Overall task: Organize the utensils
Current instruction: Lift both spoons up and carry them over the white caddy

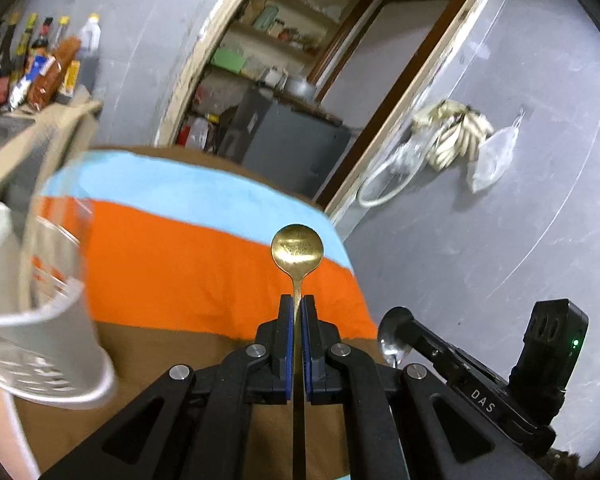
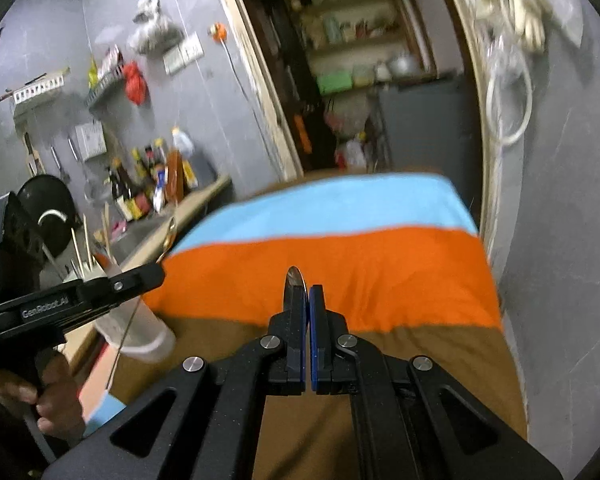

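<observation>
"DAS" on right hand-held gripper (image 1: 396, 326); "GenRobot.AI" on left hand-held gripper (image 2: 156, 272).

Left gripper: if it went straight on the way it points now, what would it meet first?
The left gripper, shut on the gold spoon, aims over the orange and blue cloth. Nothing else shows ahead; probably the cloth first, though depth is unclear.

Both grippers are matte black plastic linkage arms with round silver screws at the pivots and blue pads lining the fingers (image 1: 286, 344). The left gripper (image 2: 156, 270) has "GenRobot.AI" printed in white, the right gripper (image 1: 400, 326) reads "DAS" with a green LED. Bare-skinned left hand (image 2: 40, 396).
</observation>
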`<state>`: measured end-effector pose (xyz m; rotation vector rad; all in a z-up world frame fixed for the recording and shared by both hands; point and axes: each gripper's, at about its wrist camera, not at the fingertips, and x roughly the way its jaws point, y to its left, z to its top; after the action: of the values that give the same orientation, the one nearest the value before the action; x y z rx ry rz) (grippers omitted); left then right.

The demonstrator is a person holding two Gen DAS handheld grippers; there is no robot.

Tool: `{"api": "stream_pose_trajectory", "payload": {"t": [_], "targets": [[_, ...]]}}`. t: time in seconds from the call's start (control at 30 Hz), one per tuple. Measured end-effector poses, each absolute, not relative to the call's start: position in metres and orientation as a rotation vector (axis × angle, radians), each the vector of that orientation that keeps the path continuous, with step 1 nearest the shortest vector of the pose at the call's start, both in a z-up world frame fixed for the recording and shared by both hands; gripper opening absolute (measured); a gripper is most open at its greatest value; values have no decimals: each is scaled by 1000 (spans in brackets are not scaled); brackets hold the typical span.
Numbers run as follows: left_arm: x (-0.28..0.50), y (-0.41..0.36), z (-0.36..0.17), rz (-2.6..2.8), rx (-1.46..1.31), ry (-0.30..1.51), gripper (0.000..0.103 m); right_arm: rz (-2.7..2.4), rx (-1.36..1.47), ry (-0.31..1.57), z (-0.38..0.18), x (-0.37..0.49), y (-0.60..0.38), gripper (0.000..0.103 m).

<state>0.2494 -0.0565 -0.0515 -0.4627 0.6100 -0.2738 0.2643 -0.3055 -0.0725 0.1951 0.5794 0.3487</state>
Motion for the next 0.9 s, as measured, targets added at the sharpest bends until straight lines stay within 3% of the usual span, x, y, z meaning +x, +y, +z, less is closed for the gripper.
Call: {"api": "stream_pose_trajectory", "payload": {"t": [0.4, 0.9], "targets": [[224, 46, 14, -201, -492, 456, 4, 358, 143, 311, 34, 253, -206, 2], [231, 175, 10, -83, -626, 244, 4, 362, 122, 109, 50, 257, -80, 2]]}}
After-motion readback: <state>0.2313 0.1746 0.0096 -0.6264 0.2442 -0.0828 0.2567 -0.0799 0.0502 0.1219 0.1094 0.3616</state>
